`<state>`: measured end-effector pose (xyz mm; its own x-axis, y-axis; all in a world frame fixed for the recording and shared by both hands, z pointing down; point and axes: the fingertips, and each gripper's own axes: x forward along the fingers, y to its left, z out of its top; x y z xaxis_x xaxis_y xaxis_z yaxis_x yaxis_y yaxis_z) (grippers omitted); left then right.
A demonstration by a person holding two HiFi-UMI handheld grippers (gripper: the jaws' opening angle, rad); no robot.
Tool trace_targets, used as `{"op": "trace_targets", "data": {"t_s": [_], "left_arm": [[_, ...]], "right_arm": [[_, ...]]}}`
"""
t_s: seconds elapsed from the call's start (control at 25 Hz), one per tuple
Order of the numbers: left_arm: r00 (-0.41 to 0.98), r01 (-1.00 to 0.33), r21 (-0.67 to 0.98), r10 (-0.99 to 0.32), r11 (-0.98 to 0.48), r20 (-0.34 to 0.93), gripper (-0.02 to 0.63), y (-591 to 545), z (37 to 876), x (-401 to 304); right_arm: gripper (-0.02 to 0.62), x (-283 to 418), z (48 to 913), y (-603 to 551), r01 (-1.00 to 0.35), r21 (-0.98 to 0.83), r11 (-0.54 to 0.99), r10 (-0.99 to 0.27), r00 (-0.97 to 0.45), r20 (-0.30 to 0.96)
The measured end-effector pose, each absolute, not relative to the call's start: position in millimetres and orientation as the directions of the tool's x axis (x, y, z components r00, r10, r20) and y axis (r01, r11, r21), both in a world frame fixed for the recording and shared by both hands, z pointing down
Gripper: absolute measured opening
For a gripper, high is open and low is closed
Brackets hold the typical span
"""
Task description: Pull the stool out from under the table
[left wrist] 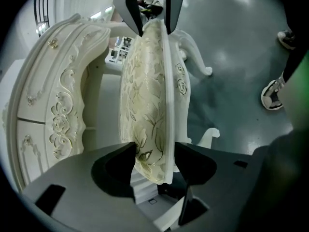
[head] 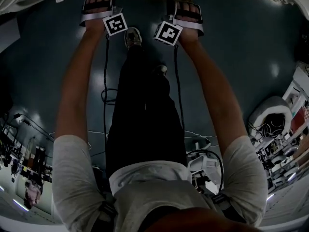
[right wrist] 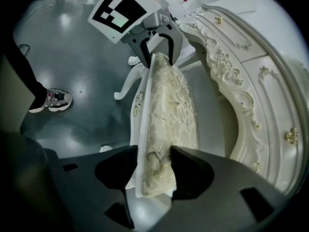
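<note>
Right now both of my claws sit on the stool, one at each end of its cushioned seat. My right claw is clamped on the near edge: one jaw bears on the white frame rim and the other presses into the cream, leaf-patterned cushion. My left claw straddles the opposite edge with the seat between its jaws. The cushion lies against one jaw, while on the rim side I can just make out a thin sliver of space, so this claw stands slightly apart and does not pinch.

From each claw I see the other one at the far end of the seat, and the marker cube rides above my left claw.

The stool stands on the dark grey floor, its curved white legs showing beyond the seat. Its seat runs just beside the carved, gilt-touched front of the white table, below the tabletop, with a pale gap between them.

From my head, the seat lies at the very top edge ahead of my outstretched arms, and my shoes stand just behind it.
</note>
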<state>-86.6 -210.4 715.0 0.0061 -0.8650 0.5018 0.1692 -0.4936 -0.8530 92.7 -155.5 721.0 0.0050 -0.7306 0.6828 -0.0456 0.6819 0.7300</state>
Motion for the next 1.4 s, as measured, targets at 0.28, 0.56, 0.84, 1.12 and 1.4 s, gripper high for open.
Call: {"op": "trace_targets", "data": {"t_s": [0.28,0.56,0.84,1.12,1.4], "left_arm": [[0.042,0.138,-0.831,-0.835,-0.540,0.549,0.229,-200,719,-84],[0.004,0.083,-0.824,-0.827,-0.560,0.563,0.225,-185,718,-87],[-0.020,0.032,-0.793,-0.794,-0.608,0.607,0.225,-163,725,-90],[-0.056,0.016,-0.799,-0.798,-0.601,0.600,0.221,-156,721,-92],[-0.061,0.004,-0.785,-0.783,-0.620,0.619,0.216,-153,722,-92]], "right_arm": [[0.222,96,724,-149,-0.054,0.718,0.693,-0.719,0.013,0.695],[0.219,95,724,-139,-0.043,0.712,0.701,-0.713,-0.009,0.701],[0.182,93,719,-135,-0.019,0.724,0.690,-0.724,-0.041,0.689],[0.144,92,716,-133,0.010,0.759,0.651,-0.757,-0.064,0.650],[0.327,103,722,-127,-0.023,0.767,0.642,-0.767,-0.040,0.641]]}}
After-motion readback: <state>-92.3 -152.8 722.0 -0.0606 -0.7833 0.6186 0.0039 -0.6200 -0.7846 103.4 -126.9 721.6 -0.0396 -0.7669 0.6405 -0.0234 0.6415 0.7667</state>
